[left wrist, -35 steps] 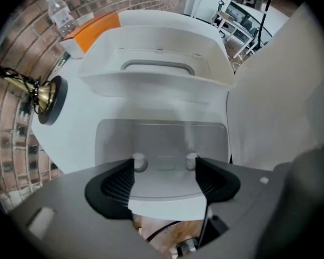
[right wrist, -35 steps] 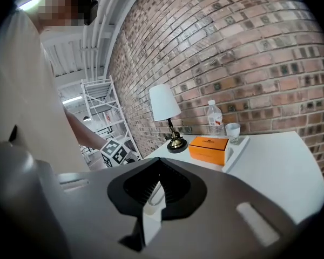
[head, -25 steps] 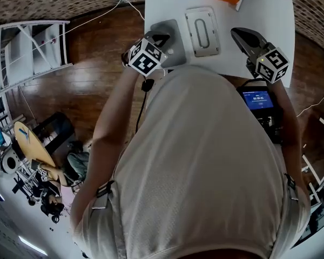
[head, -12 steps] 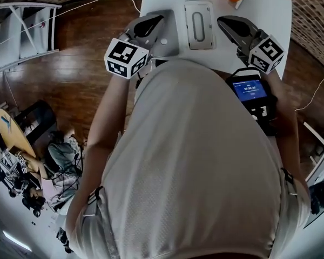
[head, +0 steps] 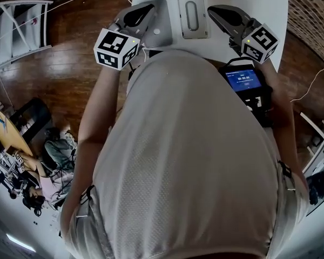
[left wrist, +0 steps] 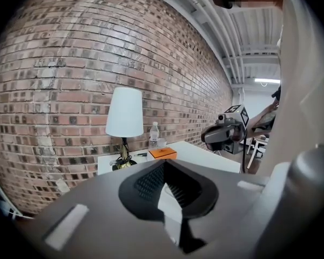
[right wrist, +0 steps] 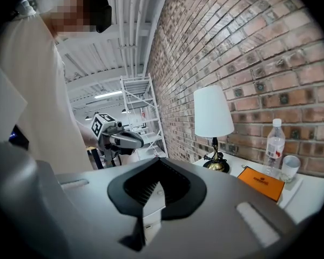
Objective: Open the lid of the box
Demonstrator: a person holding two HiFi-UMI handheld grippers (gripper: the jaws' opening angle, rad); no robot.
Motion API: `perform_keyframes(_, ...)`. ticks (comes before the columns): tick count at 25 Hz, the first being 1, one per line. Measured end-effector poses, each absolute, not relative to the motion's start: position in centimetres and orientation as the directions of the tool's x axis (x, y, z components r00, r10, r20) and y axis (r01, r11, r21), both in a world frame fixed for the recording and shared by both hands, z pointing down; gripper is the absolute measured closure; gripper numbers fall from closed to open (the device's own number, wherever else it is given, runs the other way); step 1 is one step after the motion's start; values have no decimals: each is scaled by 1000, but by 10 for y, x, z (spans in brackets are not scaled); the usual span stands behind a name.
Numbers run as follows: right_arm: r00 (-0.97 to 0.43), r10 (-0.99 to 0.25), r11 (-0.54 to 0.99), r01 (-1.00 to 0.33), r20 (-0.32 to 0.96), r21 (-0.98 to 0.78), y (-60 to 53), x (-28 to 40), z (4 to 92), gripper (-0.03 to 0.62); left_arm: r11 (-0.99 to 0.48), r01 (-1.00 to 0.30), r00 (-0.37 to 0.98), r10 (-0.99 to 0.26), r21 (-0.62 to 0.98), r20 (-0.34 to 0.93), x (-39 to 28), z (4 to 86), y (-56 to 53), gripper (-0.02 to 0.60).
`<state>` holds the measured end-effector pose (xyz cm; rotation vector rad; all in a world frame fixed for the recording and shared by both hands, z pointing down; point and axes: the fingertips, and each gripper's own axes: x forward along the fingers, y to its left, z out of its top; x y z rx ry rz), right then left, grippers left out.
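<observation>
Left tongs [head: 149,8] and right tongs [head: 213,9], both closed and empty, have risen beside the box [head: 193,34]; its lid [head: 191,4] is not yet opened.

Loft-style studio: bare brick wall [left wrist: 70,63], ceiling pipes [right wrist: 130,15], metal rack [right wrist: 142,104].

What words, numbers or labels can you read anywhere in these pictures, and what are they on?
No text is legible.
Blue screen at the person's waist: white digits, too blurred to read.
Orange box: dark print, too small to read.
Left marker cube and right marker cube: patterns only, no words.
</observation>
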<state>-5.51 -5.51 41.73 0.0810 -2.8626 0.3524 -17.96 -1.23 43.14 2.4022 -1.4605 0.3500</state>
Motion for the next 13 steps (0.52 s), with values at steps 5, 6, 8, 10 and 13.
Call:
perform_keyframes(5, -963, -19, 970, -84, 269, -230, -54, -54, 420, 594, -443, -887, 458, -811, 129, 364, -175, 430, -16, 581)
perform_keyframes(6, -963, -20, 970, -85, 269, -229, -54, -54, 419, 594, -446, -886, 459, -810, 125, 365, -175, 430, -17, 581)
perform_keyframes(8, -964, -24, 969, -88, 267, -230, -55, -54, 419, 594, -449, -886, 459, -808, 119, 368, -173, 429, -18, 581)
perform_keyframes(10, -964, -27, 969, -91, 266, -230, -55, -53, 419, 594, -451, -885, 460, -808, 117, 369, -172, 429, -19, 581)
perform_keyframes(13, -965, -31, 969, -93, 261, -230, -56, -53, 418, 594, -452, -885, 460, -807, 115, 369, -171, 429, -20, 581)
